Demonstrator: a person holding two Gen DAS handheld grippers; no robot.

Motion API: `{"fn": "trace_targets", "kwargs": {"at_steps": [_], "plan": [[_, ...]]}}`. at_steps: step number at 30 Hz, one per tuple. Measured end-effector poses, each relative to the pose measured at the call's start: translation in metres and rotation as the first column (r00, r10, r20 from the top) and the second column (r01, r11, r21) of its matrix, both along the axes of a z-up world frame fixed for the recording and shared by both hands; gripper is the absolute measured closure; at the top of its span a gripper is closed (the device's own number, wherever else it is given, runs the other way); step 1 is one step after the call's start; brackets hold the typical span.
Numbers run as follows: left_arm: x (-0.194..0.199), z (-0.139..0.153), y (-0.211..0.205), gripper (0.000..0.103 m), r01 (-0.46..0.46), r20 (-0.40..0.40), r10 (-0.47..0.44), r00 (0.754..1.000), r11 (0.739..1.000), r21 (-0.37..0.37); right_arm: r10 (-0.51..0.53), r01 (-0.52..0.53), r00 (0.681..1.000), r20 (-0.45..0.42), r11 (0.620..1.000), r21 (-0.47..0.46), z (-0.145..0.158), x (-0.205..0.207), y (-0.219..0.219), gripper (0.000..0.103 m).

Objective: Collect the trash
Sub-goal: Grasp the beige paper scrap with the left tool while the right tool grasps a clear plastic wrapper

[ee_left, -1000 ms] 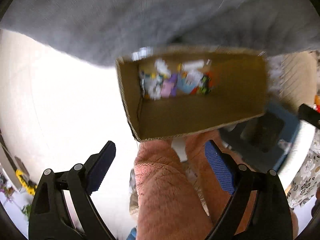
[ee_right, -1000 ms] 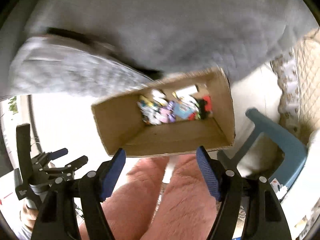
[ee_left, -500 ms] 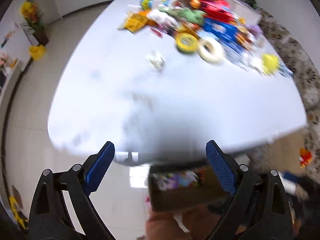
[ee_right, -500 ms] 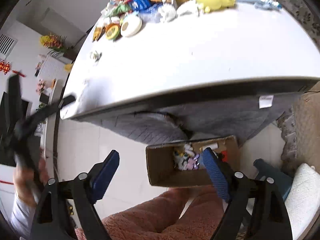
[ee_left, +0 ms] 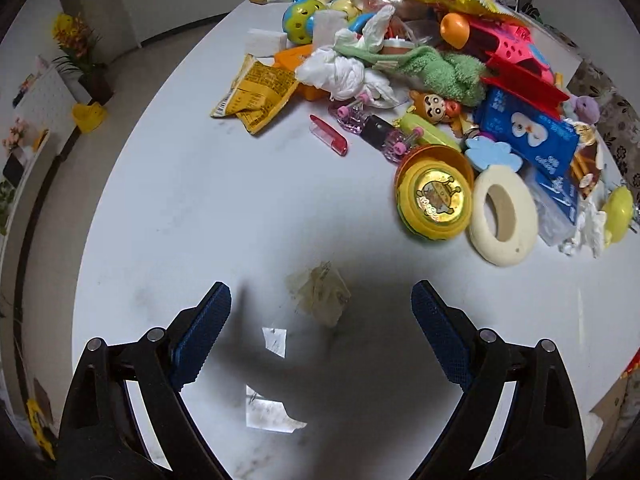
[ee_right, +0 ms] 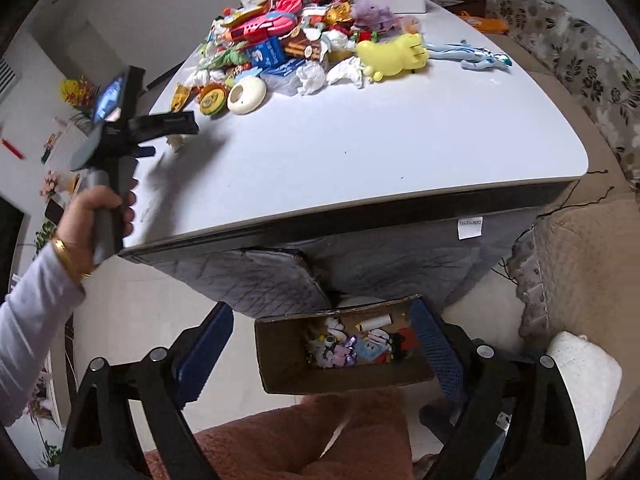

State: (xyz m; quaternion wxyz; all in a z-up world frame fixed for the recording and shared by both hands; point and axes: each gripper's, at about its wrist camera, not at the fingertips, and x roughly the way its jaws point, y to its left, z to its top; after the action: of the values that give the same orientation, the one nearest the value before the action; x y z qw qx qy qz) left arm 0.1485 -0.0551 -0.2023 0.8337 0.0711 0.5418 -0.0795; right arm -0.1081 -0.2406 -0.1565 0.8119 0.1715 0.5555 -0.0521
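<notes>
White tabletop (ee_left: 224, 200) spreads beneath the empty, wide-open left gripper (ee_left: 321, 336), poised over a crumpled wrapper (ee_left: 323, 294) just ahead, likely to grab it.

White table (ee_right: 400, 152) standing on pale tiled floor (ee_right: 132, 304); floral sofa (ee_right: 580, 64) sitting beside it, yellow flowers (ee_left: 74, 40) standing by grey wall (ee_right: 132, 4).

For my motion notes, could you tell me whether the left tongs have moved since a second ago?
Yes. The left tongs came up from over the cardboard box on the floor and now hang, open and empty, above the white table.
</notes>
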Motion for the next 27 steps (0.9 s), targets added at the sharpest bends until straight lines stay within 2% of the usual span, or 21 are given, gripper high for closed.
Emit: {"fn": "trace_targets", "kwargs": {"at_steps": [2,3,4,6,10,14,18,22,25,27], "plan": [[0.001,-0.007,-0.001,0.034,0.005,-0.016,-0.005,1.000,1.000,-0.011,-0.012,0.012,1.000,0.006,1.000,-0.001,0.003,-0.002,0.000,0.014],[0.000,-0.006,-0.001,0.045,0.013,0.001,-0.013,1.000,1.000,-0.009,-0.016,0.016,1.000,0.007,1.000,0.000,0.003,-0.001,0.000,0.014],[0.000,-0.005,-0.001,0.060,0.025,0.006,-0.025,1.000,0.999,-0.019,-0.018,0.018,1.000,0.009,1.000,0.003,0.003,-0.001,0.000,0.014],[-0.003,-0.003,0.000,0.075,0.035,0.010,-0.035,0.999,0.999,-0.022,-0.011,0.011,1.000,0.007,1.000,0.005,0.002,0.002,-0.001,0.014],[-0.016,0.002,0.016,0.075,0.027,-0.009,-0.027,1.000,0.997,-0.074,0.006,-0.006,1.000,0.012,1.000,0.007,-0.001,0.014,0.000,0.014],[-0.055,0.014,0.039,0.075,0.025,-0.034,-0.030,0.999,0.988,-0.154,0.083,-0.081,0.996,0.045,0.996,-0.045,0.002,0.044,0.004,0.014],[-0.108,0.022,0.061,0.075,0.042,-0.061,-0.055,0.997,0.980,-0.195,0.173,-0.163,0.982,0.079,0.979,-0.124,0.002,0.109,0.007,0.016],[-0.147,0.021,0.069,0.075,0.056,-0.107,-0.080,0.991,0.976,-0.209,0.156,-0.145,0.985,0.076,0.980,-0.136,-0.012,0.184,-0.006,0.029],[-0.165,0.020,0.078,0.075,0.055,-0.123,-0.079,0.989,0.981,-0.185,0.165,-0.150,0.985,0.049,0.963,-0.225,-0.026,0.238,-0.007,0.034],[-0.173,0.020,0.085,0.075,0.028,-0.145,-0.057,0.988,0.981,-0.192,0.196,-0.184,0.981,0.008,0.933,-0.311,-0.038,0.266,-0.004,0.038]]}}
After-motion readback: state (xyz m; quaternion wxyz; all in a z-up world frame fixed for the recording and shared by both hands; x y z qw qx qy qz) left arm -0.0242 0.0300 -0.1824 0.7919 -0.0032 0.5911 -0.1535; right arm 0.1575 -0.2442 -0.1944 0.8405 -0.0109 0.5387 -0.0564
